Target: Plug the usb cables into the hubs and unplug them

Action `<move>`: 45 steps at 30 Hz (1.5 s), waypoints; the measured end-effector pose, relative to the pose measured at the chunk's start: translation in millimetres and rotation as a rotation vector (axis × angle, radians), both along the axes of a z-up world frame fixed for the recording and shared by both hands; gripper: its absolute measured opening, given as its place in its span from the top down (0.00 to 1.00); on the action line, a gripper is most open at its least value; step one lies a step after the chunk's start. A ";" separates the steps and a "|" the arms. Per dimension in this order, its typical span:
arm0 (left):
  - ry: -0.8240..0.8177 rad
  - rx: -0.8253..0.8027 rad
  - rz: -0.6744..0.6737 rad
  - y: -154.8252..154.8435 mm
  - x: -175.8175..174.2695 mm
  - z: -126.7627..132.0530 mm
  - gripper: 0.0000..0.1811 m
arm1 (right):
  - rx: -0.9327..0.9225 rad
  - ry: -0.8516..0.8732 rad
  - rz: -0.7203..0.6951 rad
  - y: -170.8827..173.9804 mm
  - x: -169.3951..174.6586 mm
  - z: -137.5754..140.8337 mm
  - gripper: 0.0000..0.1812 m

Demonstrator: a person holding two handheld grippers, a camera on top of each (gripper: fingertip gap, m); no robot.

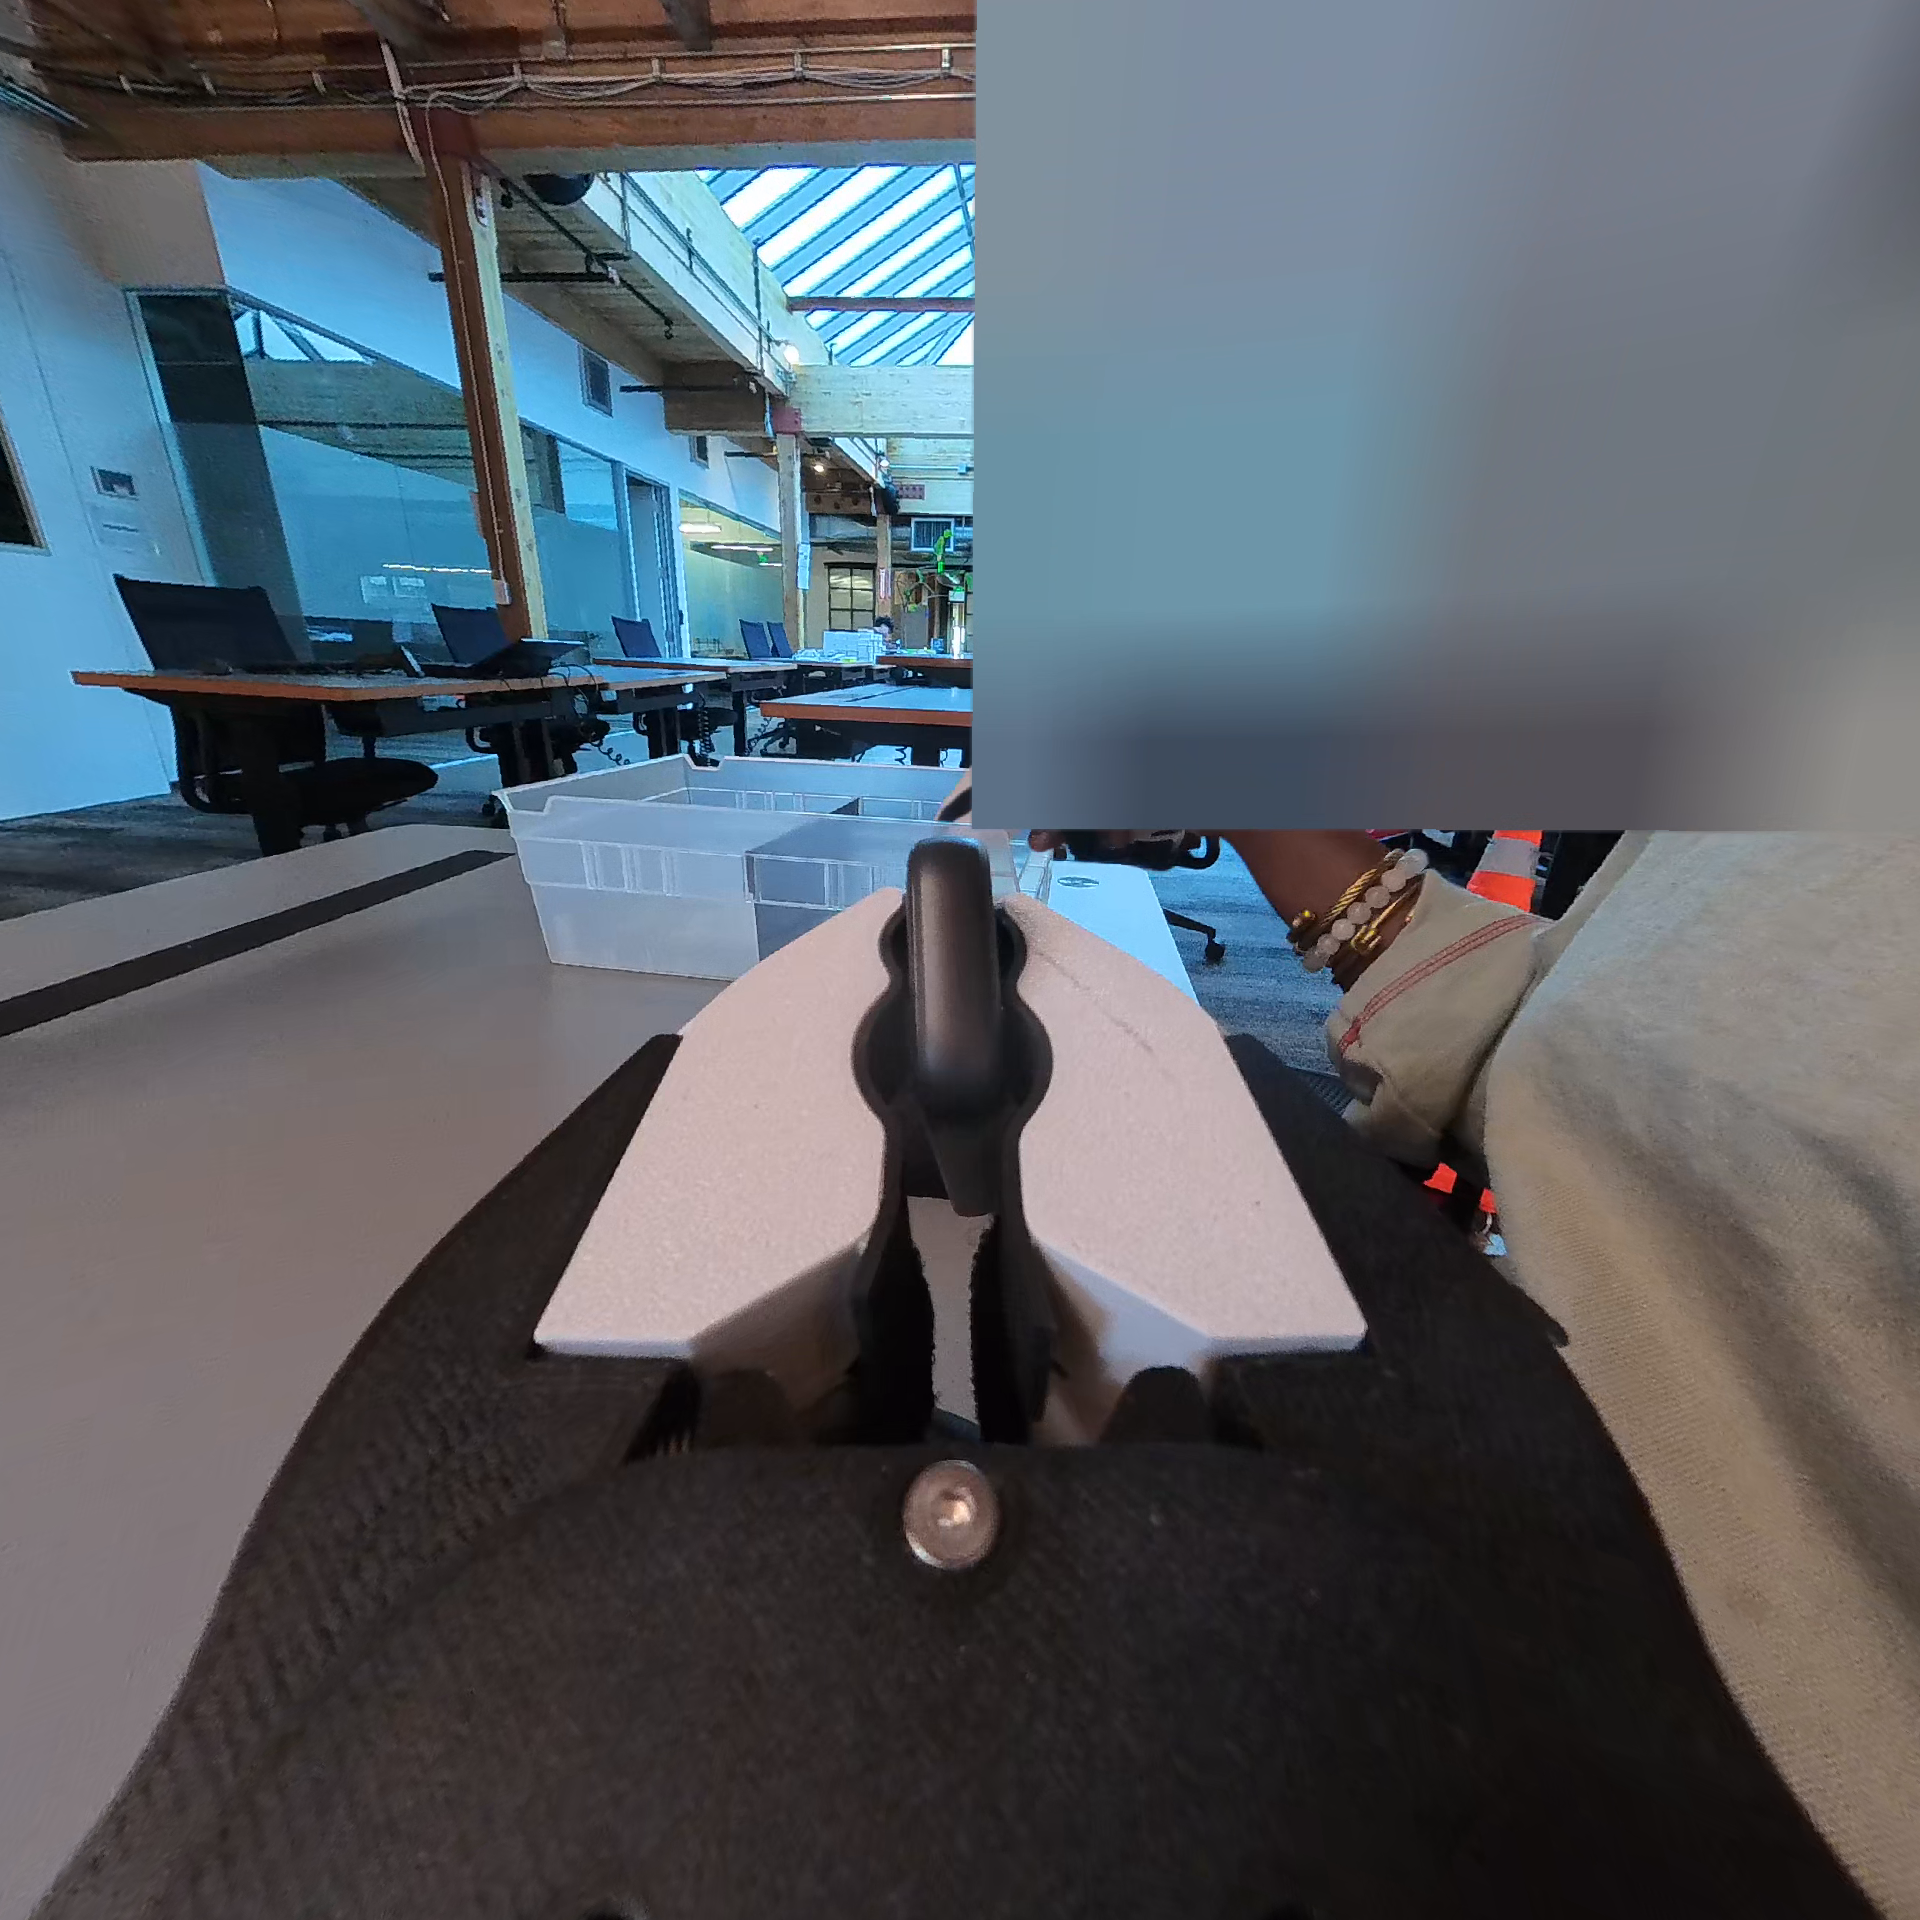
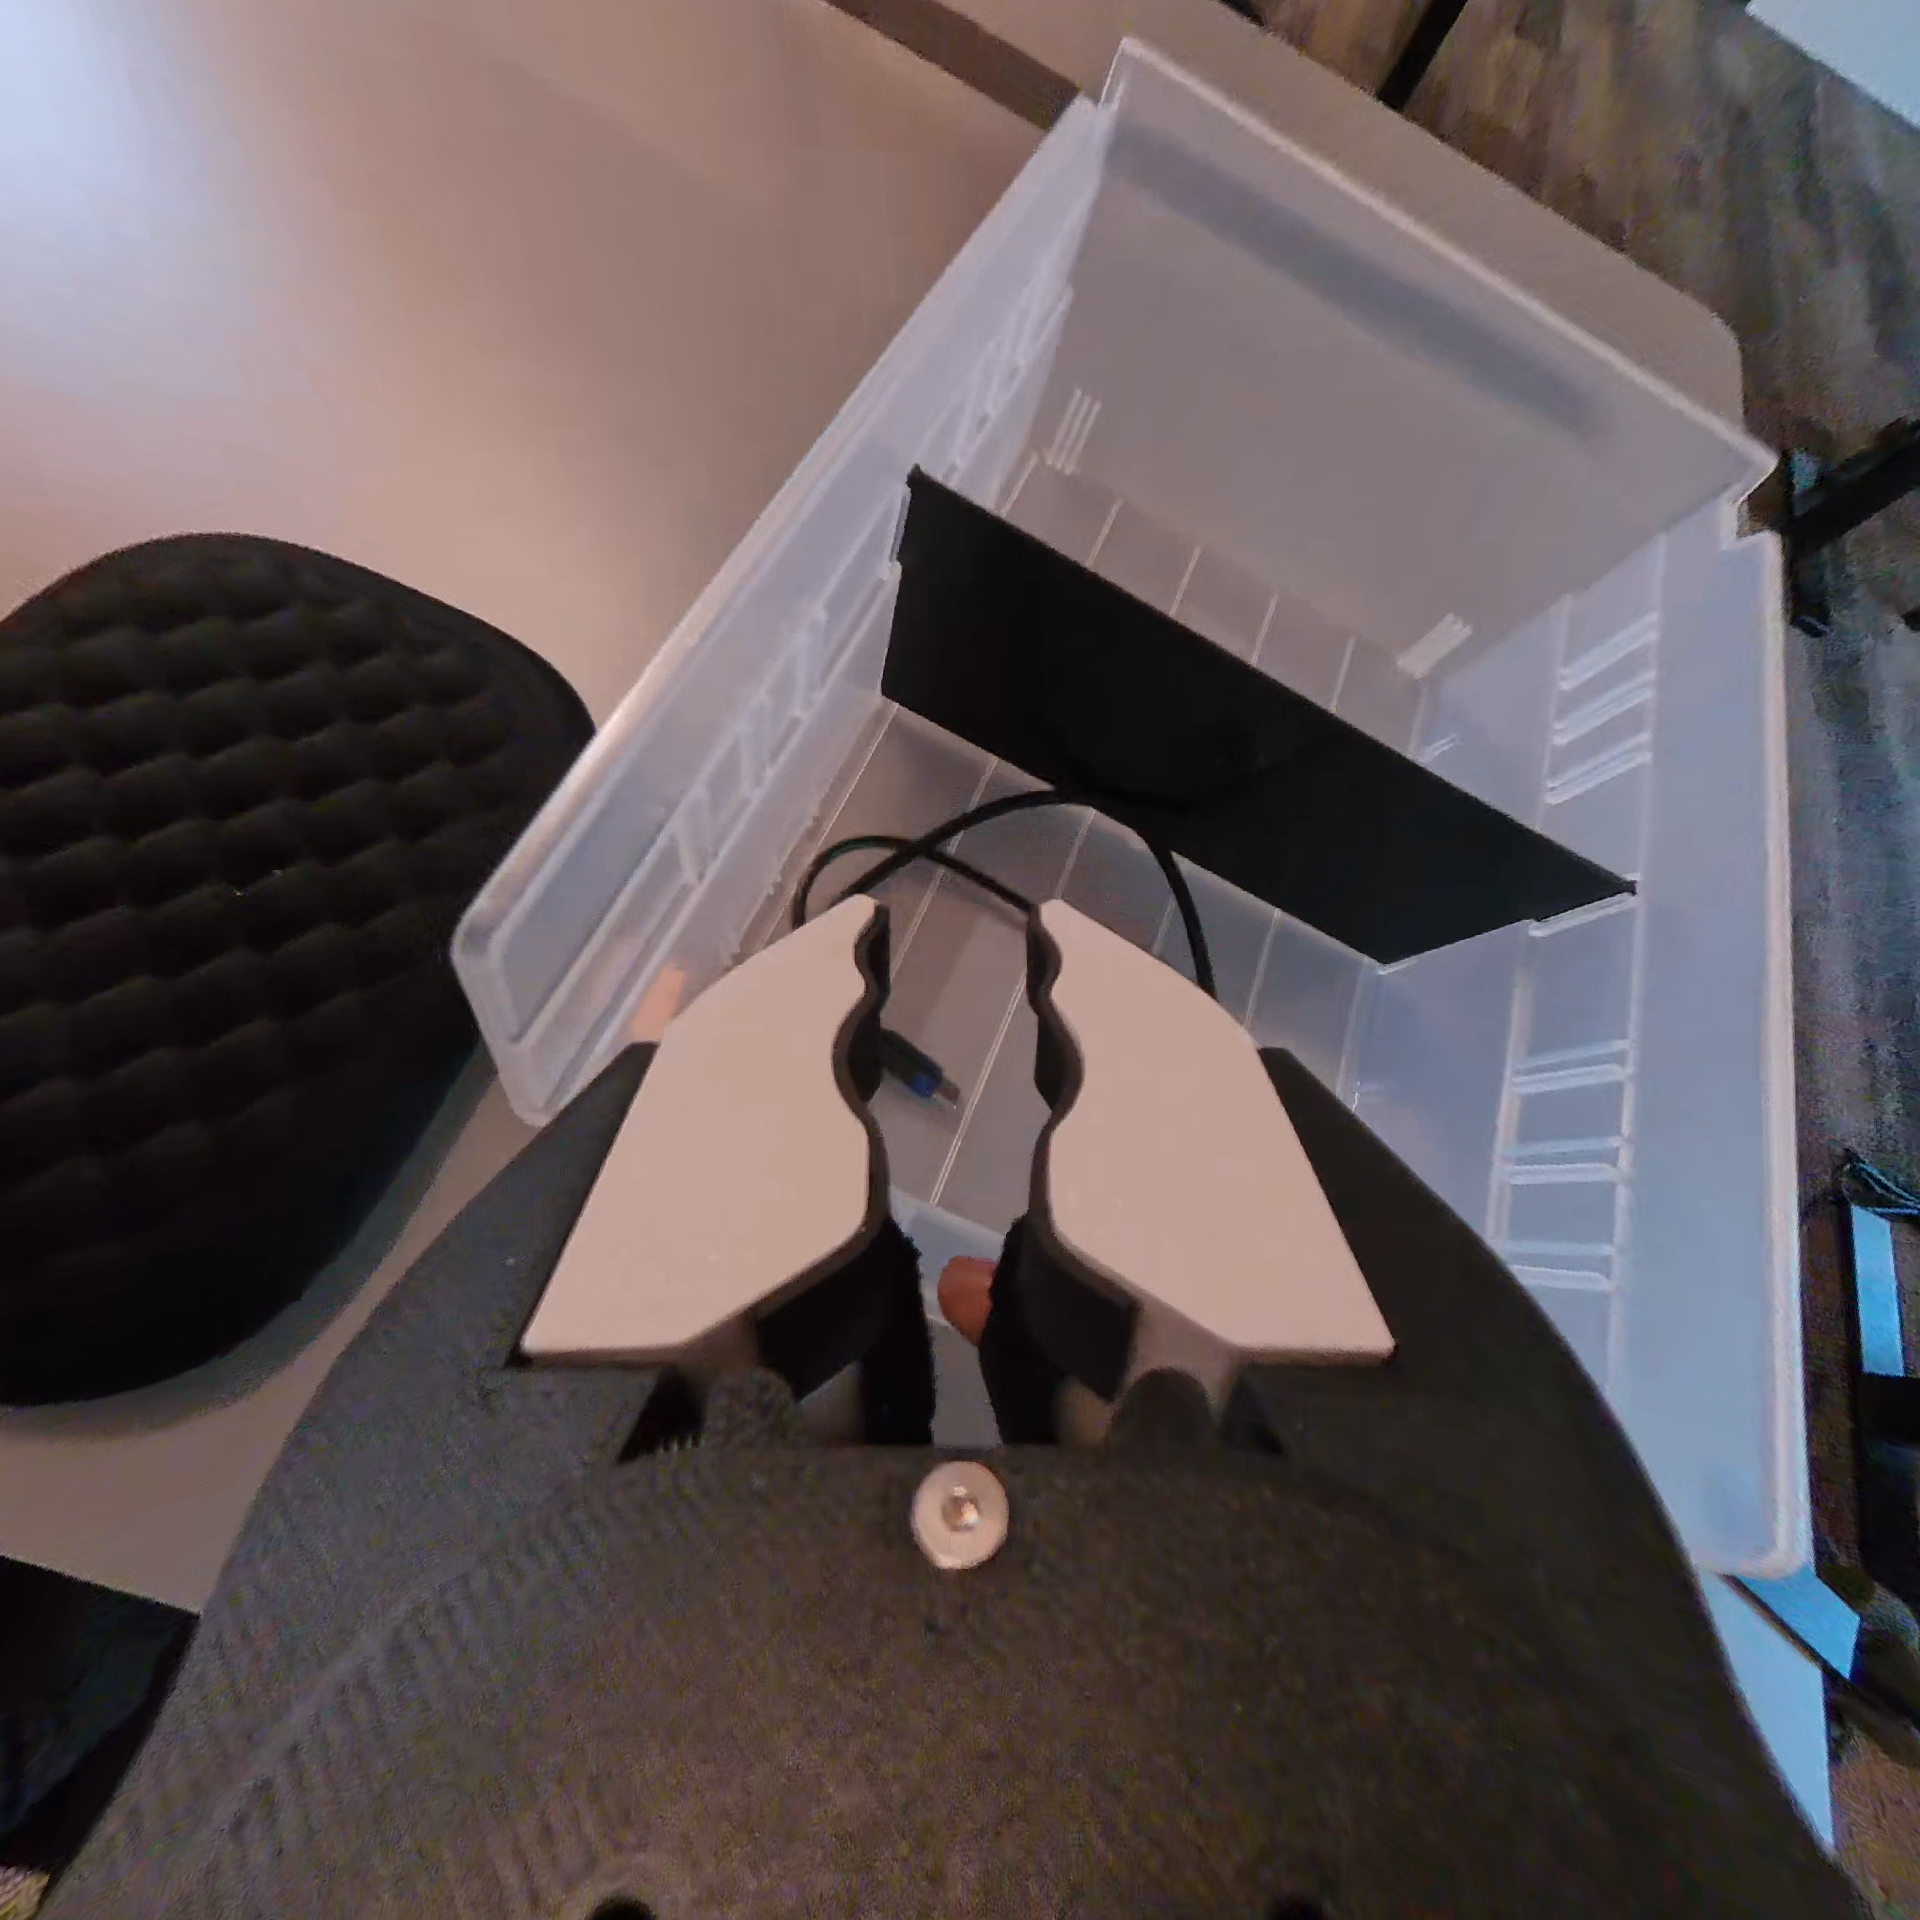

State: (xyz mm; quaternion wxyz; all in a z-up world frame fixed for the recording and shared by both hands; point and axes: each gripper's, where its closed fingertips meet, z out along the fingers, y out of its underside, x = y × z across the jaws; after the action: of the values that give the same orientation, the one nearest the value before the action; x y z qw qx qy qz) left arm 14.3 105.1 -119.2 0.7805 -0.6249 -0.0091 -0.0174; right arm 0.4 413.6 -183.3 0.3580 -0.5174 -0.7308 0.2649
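My left gripper is shut on a dark grey hub, which stands upright between the white fingers above the table. My right gripper is open and empty, hovering over the near compartment of a translucent plastic bin. A black USB cable loops in that compartment, and its plug, dark with a blue tip, lies on the bin floor just below the gap between my right fingers. The cable's far end runs under a black divider.
The bin also shows in the left wrist view, on the beige table ahead of the hub. A black dimpled foam pad lies left of the bin. A person's arm with bracelets and a light sleeve are at the right. Left tips to right tips: about 30 cm.
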 end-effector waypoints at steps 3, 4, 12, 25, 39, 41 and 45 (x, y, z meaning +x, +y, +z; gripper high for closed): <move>0.000 0.002 0.002 -0.1 -0.2 0.2 0.93 | -0.004 0.103 0.042 -12.3 -5.1 20.1 0.75; -0.001 0.002 0.002 -0.2 -0.4 0.2 0.93 | -0.007 0.164 0.091 -24.1 -7.8 32.0 0.72; -0.002 0.017 -0.001 -1.0 -0.1 2.2 0.93 | -0.163 0.326 0.960 -230.7 19.0 74.0 0.71; 0.023 0.077 -0.050 -3.3 10.0 10.5 0.90 | -0.148 0.167 1.205 -319.3 20.5 25.0 0.93; 0.018 0.154 0.058 -10.3 -4.7 18.8 0.83 | -0.239 0.743 0.864 -203.0 2.4 166.2 0.93; 0.022 0.134 0.073 -8.7 -6.7 16.1 0.83 | -0.197 0.795 0.821 -176.0 -4.7 189.6 0.93; 0.036 0.116 0.097 -6.6 -9.1 13.0 0.83 | -0.061 0.797 0.767 -122.6 -27.9 216.2 0.93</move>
State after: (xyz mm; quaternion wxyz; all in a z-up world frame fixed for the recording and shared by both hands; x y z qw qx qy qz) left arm 5.2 98.5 -106.2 0.8153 -0.5777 -0.0244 0.0309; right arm -27.5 291.1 32.9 0.4694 -0.0839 -0.6669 0.5726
